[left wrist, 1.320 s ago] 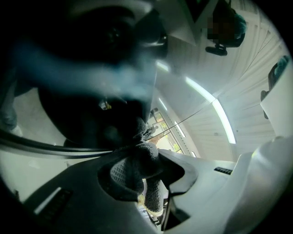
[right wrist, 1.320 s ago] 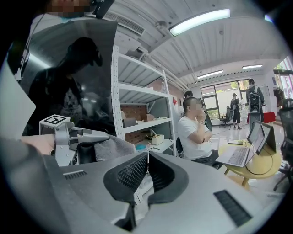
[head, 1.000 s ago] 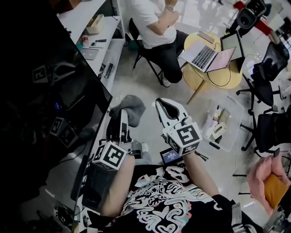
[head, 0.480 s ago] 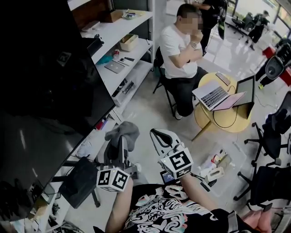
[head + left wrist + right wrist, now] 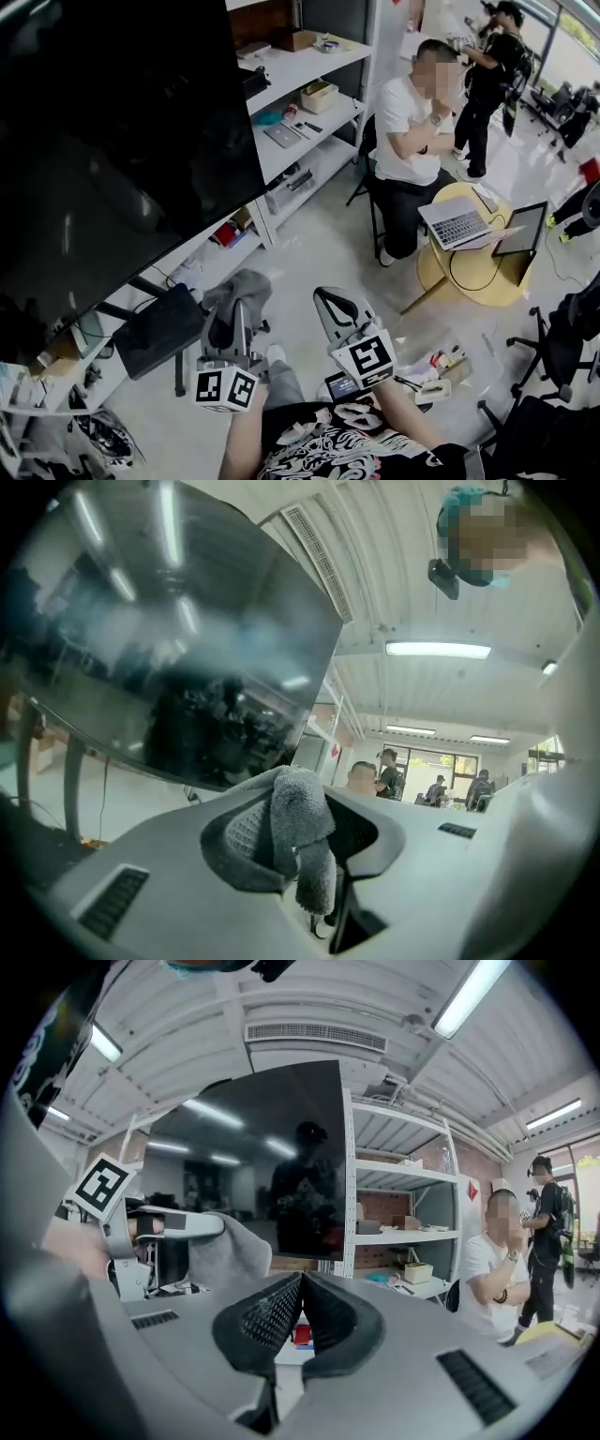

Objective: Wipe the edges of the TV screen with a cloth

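Note:
A large black TV screen (image 5: 112, 141) fills the upper left of the head view, its lower edge slanting down to the left. My left gripper (image 5: 236, 305) hangs below that edge, shut on a grey cloth (image 5: 242, 286) that bunches over its jaw tips. In the left gripper view the grey cloth (image 5: 298, 832) is pinched between the jaws, and the TV screen (image 5: 169, 639) looms above, apart from it. My right gripper (image 5: 337, 307) sits just right of the left one, shut with nothing in it. The right gripper view shows its jaw tips (image 5: 301, 1283) touching, the TV screen (image 5: 272, 1157) ahead.
White shelves (image 5: 309, 103) with boxes and small items stand right of the TV. A person in a white shirt (image 5: 408, 122) sits by a round table (image 5: 473, 258) with laptops. The TV's dark stand foot (image 5: 159, 328) rests on the floor below left. Office chairs (image 5: 572, 323) stand at right.
The head view has tilted up: the TV now fills more of the upper left, and the shelves and seated person show fuller. Both grippers stay low, the left still holding the cloth.

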Demonstrator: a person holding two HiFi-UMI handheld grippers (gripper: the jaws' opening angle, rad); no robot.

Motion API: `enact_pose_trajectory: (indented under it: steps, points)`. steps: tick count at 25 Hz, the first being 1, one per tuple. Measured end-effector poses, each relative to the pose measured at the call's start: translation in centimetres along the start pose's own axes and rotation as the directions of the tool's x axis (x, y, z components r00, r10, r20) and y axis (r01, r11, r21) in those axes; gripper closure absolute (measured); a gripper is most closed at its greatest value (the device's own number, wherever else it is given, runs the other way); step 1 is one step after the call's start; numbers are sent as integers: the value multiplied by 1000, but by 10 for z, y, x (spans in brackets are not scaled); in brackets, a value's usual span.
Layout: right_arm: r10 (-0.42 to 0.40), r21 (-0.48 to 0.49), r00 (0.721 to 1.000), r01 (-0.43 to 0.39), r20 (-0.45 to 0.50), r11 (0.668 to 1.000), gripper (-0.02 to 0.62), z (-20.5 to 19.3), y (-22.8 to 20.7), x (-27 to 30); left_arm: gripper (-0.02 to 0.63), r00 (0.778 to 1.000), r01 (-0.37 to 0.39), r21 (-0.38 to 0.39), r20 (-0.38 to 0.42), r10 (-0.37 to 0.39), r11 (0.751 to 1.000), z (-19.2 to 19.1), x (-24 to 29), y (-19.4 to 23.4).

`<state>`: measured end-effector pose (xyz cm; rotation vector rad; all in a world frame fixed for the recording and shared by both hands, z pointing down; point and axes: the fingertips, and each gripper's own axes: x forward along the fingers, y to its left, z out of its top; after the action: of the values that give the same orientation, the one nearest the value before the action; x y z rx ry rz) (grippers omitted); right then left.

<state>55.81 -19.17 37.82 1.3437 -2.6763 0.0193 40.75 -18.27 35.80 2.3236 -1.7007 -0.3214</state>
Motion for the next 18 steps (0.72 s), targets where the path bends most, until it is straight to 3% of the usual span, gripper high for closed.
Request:
enact_pose_trajectory:
  steps: [5, 18]
  points:
    - [-3, 20, 1000, 3, 5, 1000, 566, 10, 18, -12, 483, 999, -38, 139, 5, 38, 989, 10, -31, 4]
    - [-19, -5, 1000, 20, 19, 1000, 566, 29, 50, -9, 483, 1000, 1, 244, 15, -5, 970, 31, -55, 8]
